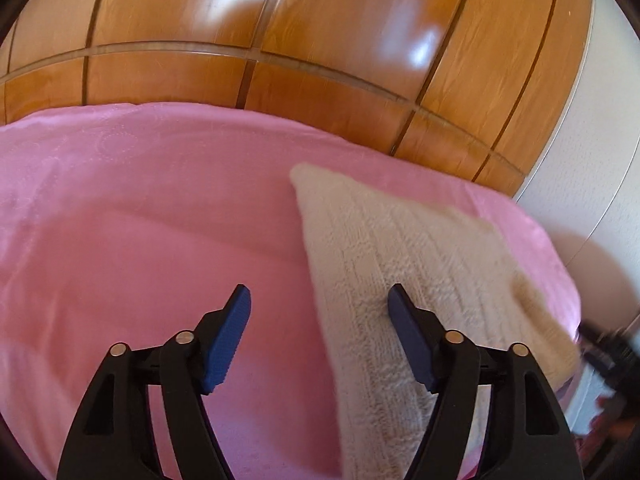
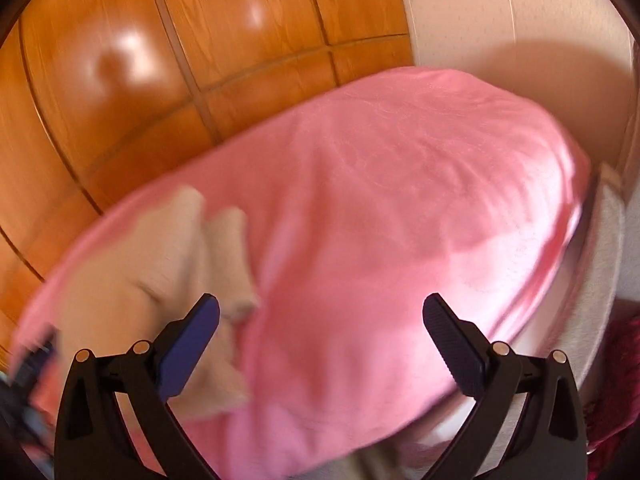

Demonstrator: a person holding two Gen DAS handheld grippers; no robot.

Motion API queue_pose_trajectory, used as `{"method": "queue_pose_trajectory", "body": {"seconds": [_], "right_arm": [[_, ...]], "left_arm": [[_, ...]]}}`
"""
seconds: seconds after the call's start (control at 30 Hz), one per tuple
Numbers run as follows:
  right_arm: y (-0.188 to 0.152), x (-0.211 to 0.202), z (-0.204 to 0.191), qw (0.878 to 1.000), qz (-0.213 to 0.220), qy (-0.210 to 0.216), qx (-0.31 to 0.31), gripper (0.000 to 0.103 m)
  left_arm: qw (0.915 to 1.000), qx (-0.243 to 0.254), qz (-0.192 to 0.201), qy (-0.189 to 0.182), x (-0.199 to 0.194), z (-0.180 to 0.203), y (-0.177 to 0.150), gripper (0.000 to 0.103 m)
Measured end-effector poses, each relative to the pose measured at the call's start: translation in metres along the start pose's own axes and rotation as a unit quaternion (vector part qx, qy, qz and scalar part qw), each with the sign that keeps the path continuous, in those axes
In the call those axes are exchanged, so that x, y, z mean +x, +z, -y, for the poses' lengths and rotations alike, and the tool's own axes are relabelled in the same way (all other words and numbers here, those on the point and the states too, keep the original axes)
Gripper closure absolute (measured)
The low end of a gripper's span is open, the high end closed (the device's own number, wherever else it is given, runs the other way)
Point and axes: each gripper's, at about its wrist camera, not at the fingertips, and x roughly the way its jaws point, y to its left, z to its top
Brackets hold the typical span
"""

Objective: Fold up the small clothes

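Left gripper (image 1: 319, 295) and right gripper (image 2: 321, 308) both gape wide, empty, above a cream knit garment (image 1: 420, 264) on pink bedding (image 1: 140, 220).

surface: pink-covered bed (image 1: 140, 208) | on it: cream knitted garment (image 1: 400, 256), lying flat

A glossy orange-brown wooden panelled surface (image 1: 320, 28) with dark seams fills the background, catching bright patches of light. To its right stands a pale wall (image 2: 500, 12). A pink cover (image 1: 140, 208) spreads over the soft surface below.
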Motion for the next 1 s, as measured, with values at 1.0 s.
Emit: {"method": "queue_pose_trajectory", "body": {"seconds": [1.0], "right_arm": [[-0.001,0.089,-0.034,0.995,0.023,-0.053,-0.078,0.002]], "left_arm": [[0.9961,0.077,-0.029,-0.031,0.003,0.026,-0.024,0.029]]}}
